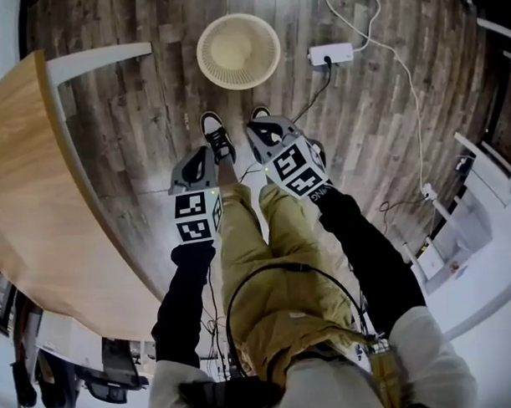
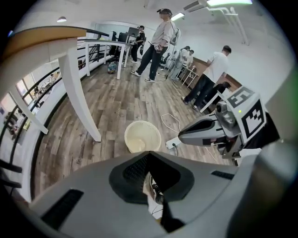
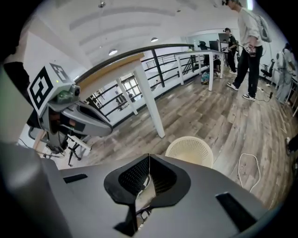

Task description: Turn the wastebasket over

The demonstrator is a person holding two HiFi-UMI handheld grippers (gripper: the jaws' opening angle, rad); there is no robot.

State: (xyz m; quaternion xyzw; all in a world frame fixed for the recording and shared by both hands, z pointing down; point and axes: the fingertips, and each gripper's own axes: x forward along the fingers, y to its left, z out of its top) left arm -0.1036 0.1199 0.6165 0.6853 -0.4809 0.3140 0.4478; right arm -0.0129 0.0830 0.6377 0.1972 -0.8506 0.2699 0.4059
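Plank floor [image 1: 127, 120] carries the wastebasket [image 1: 238, 51] upright and untouched, the left gripper [image 1: 194, 166] and right gripper [image 1: 266, 136] closed and empty short of it, so I'd call this the approach, with opening onto its rim next.

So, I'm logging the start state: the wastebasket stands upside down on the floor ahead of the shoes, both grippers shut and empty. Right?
Not quite. The wastebasket stands mouth up, not upside down: the head view looks into its open top. It is on the floor ahead of the shoes, left gripper and right gripper shut and empty.
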